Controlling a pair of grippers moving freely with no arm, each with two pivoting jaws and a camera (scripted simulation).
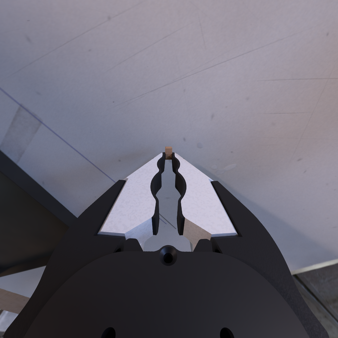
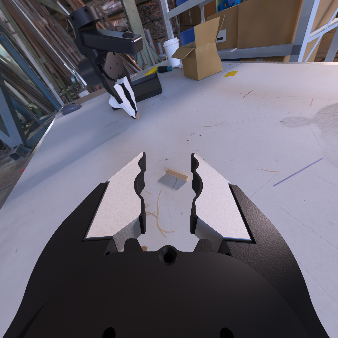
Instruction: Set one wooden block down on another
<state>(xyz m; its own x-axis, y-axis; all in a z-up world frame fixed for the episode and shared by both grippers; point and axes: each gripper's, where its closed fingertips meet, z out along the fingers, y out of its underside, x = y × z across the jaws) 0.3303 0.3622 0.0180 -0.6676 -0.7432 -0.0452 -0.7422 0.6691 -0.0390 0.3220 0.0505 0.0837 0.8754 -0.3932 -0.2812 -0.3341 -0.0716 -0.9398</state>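
My left gripper is shut on a small wooden block, which sticks out past the fingertips above the white table. In the right wrist view the left gripper shows at the far left, tilted down, with the block at its tips close to the table. A second wooden block, long and flat, lies on the table ahead of my right gripper. The right gripper is open and empty, its fingers either side of the line to that block, short of it.
An open cardboard box, a white cup, a screwdriver and a black box stand at the table's far side. Shelving with boxes is behind. The table's left edge drops off. Thin wood shavings lie between my right fingers.
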